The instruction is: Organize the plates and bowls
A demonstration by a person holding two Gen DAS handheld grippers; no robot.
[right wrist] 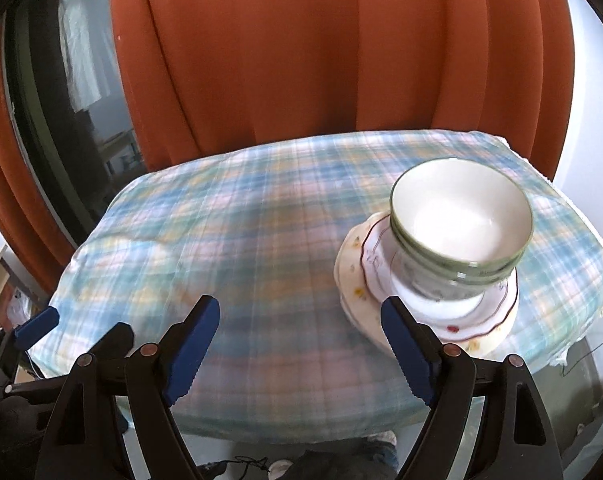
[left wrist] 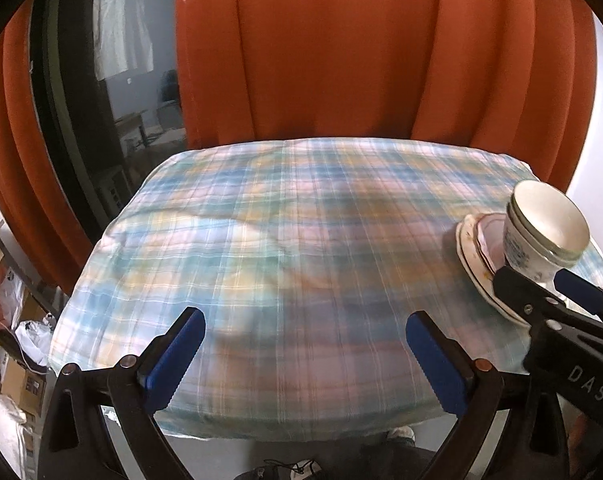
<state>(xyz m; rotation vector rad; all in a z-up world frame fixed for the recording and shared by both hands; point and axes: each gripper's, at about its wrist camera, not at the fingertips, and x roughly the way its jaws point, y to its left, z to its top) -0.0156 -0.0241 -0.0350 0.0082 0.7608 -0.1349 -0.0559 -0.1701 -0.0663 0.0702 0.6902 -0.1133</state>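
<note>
Left wrist view: left gripper (left wrist: 303, 354), black arms with blue ribbed pads, spread wide over the pastel plaid tablecloth (left wrist: 285, 224); nothing between the pads, nothing touched. Bare cloth below the gap. At the far right, a stack of white glazed bowls with green rims (left wrist: 541, 232) sitting on a pile of scalloped white plates with floral trim (left wrist: 477, 256). Right gripper (left wrist: 541, 280) reaching in from the lower right corner, jaws released, its black finger overlapping the bowls' base in the picture; contact impossible to tell. Orange pleated curtain (left wrist: 341, 52) behind the table, dark window (left wrist: 113, 80) to the left.

Right wrist view: right gripper (right wrist: 301, 344) likewise spread wide, pads empty, hanging above the tablecloth (right wrist: 221, 232). Right pad just in front of the near edge of the plates (right wrist: 497, 316), overlapping it in the picture; real contact unclear. Bowls (right wrist: 461, 216) nested upright on the plates, beyond and to the right of the gap, not between the pads. One blue pad of the left gripper (right wrist: 35, 326) visible at the lower left edge. Orange curtain (right wrist: 321, 48) behind.
</note>
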